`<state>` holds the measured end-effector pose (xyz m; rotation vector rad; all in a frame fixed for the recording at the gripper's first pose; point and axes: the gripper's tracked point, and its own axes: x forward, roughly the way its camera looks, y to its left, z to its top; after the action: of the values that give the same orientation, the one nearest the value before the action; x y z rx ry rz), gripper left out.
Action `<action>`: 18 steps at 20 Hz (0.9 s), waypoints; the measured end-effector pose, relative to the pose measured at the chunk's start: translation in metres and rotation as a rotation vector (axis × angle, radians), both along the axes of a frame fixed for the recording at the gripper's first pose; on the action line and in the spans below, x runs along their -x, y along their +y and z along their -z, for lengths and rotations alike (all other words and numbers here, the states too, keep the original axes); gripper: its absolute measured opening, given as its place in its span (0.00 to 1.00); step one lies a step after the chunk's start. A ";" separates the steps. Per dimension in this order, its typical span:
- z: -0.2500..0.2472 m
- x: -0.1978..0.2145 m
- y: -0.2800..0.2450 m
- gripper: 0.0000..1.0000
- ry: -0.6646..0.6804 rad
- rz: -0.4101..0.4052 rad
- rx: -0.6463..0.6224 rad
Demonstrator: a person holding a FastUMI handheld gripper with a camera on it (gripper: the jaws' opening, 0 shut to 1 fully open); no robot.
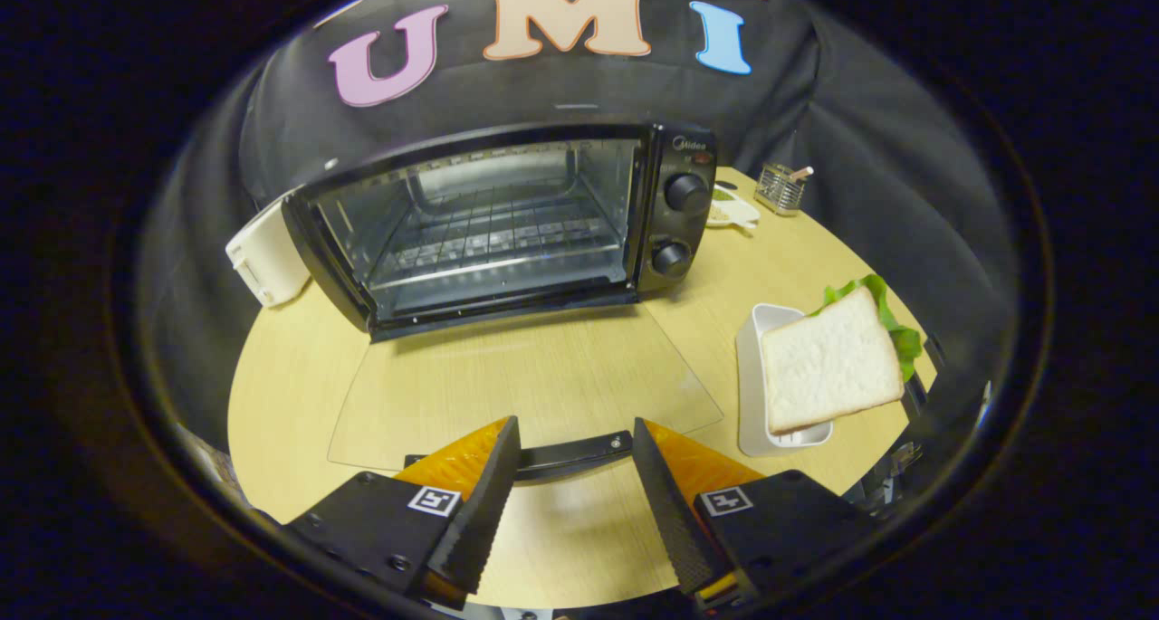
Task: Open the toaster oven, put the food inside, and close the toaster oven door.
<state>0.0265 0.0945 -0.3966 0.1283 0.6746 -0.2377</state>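
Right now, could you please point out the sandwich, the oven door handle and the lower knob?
sandwich [828, 362]: gripper view, top bread slice.
door handle [570, 453]: gripper view, bar's middle, between the open fingers.
lower knob [671, 259]: gripper view, knob face.

A round table [299, 376] with a pale wood-grain top is seen across the lower half of the frame. Behind it, black cloth [869, 167] is hung in folds as the booth's wall, filling the upper part. Soft light is reflected off the tabletop at the lower centre.

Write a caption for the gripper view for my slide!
Open gripper at the handle of the toaster oven's lowered glass door; sandwich waits.
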 end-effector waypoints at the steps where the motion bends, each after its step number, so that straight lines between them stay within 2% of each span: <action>1: 0.006 -0.002 0.002 0.81 0.012 -0.014 0.005; 13: 0.012 -0.027 0.000 0.80 -0.014 -0.034 -0.031; 16: -0.001 -0.029 -0.002 0.80 -0.028 -0.073 -0.060; 18: -0.023 -0.029 -0.014 0.80 -0.076 -0.056 -0.085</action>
<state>0.0550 0.0805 -0.3735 0.1983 0.6122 -0.1502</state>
